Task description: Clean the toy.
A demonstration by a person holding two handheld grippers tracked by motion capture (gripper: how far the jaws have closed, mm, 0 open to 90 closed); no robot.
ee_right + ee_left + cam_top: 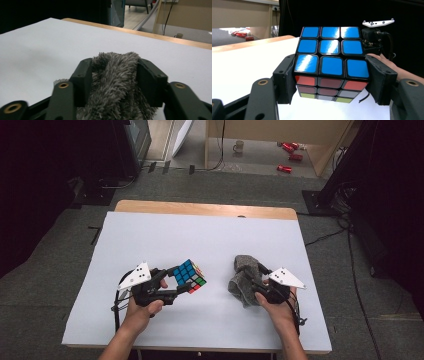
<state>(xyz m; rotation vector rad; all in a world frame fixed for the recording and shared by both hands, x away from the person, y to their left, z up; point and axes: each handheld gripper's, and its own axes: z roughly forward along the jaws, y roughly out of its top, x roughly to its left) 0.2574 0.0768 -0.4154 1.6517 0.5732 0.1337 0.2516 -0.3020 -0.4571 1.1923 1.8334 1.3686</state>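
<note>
White table: left gripper fingers clamp the Rubik's cube by its sides, right gripper fingers loosely bracket the grey fuzzy cloth, which could slip out.

Overhead light, even on white table top; surroundings dim to black. Glare streaks on puzzle cube's blue tiles. Soft shadows under hands. High view slightly soft; near jaws blurred in gripper views.
</note>
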